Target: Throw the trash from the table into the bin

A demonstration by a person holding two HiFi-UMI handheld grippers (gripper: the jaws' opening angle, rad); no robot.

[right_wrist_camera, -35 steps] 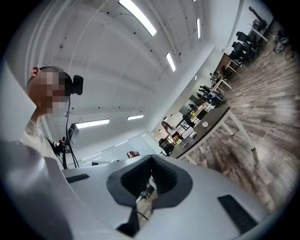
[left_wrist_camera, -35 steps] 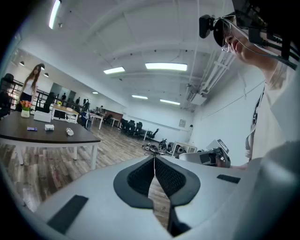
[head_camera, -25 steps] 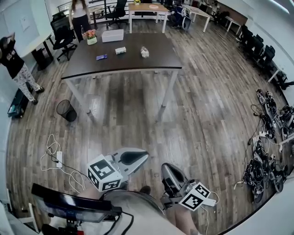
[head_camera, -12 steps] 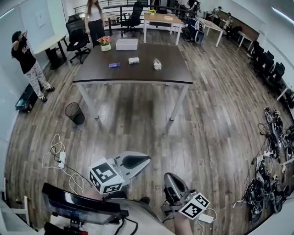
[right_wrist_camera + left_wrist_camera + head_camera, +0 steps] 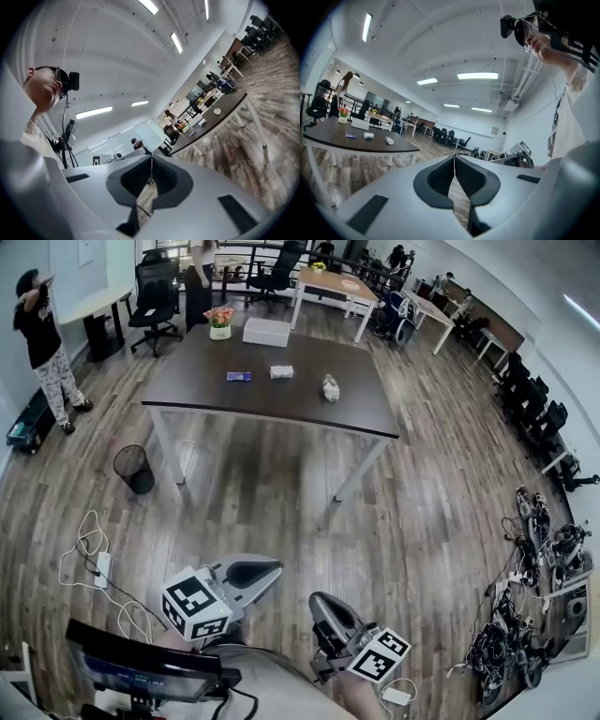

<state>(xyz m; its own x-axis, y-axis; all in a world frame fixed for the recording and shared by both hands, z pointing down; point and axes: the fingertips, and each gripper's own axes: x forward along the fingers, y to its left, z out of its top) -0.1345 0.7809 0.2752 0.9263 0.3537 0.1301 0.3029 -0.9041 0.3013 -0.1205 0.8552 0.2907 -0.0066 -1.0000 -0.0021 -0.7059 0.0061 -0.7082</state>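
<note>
Head view: a dark table [image 5: 309, 409] stands on a wood-plank floor [image 5: 281, 512] in an open office. On the table lie a crumpled wad [image 5: 330, 388], a white packet [image 5: 281, 372] and a blue wrapper [image 5: 238, 376]. A white box [image 5: 266, 331] and flowers [image 5: 220, 320] sit at its far edge. The mesh bin [image 5: 134, 469] stands on the floor beside the table's near-left leg. Well short of the table, the left gripper [image 5: 277, 566] and right gripper [image 5: 313, 598] hang over the floor.

Left gripper view: jaws pressed together on nothing, with the table off to the left.

Right gripper view: jaws likewise together and empty, with the table at right.
</note>
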